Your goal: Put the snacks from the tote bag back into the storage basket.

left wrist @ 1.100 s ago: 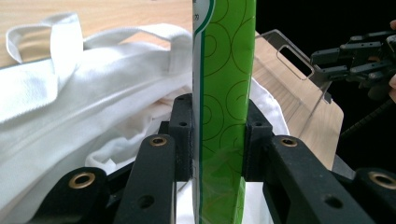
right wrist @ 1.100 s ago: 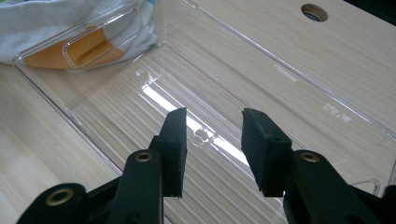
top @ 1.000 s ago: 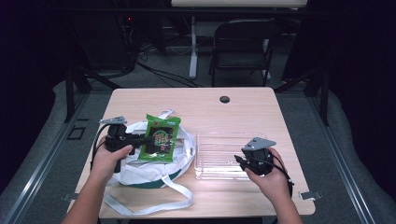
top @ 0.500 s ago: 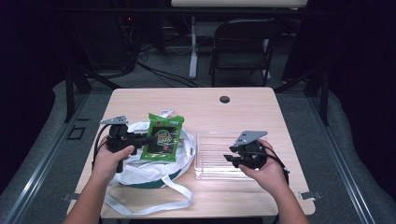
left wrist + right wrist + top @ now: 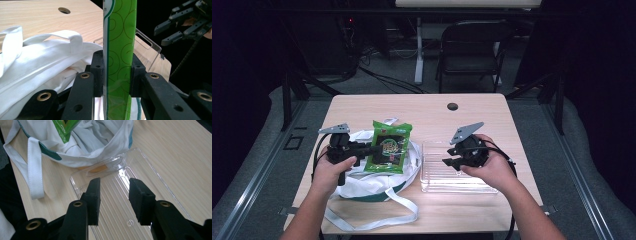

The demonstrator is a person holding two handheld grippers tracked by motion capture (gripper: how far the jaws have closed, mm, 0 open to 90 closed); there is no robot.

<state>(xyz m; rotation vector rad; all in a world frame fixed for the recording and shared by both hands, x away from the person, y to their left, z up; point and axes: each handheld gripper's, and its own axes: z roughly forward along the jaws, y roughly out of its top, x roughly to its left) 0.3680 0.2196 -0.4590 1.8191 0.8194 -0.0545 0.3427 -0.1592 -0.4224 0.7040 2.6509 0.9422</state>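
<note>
A green snack packet (image 5: 388,146) is held upright over the white cloth bag (image 5: 362,175), with my left gripper (image 5: 373,148) shut on its left edge. In the left gripper view the two black jaws clamp the packet (image 5: 119,45) edge-on, the bag (image 5: 37,62) lying behind them. My right gripper (image 5: 448,161) hovers open above the clear plastic tray (image 5: 452,177), pointing left toward the bag. From the right gripper view, nothing lies between the parted jaws; the tray (image 5: 140,195) is under them and the bag's open mouth (image 5: 95,137) beyond.
A round hole (image 5: 452,106) is set in the wooden table (image 5: 427,110) near its far edge. The bag's long white straps (image 5: 377,217) trail toward the front edge. A black chair (image 5: 472,55) stands behind the table.
My right gripper has lifted off the tray and swung left toward the bag. The left gripper has raised the packet slightly and kept its hold.
</note>
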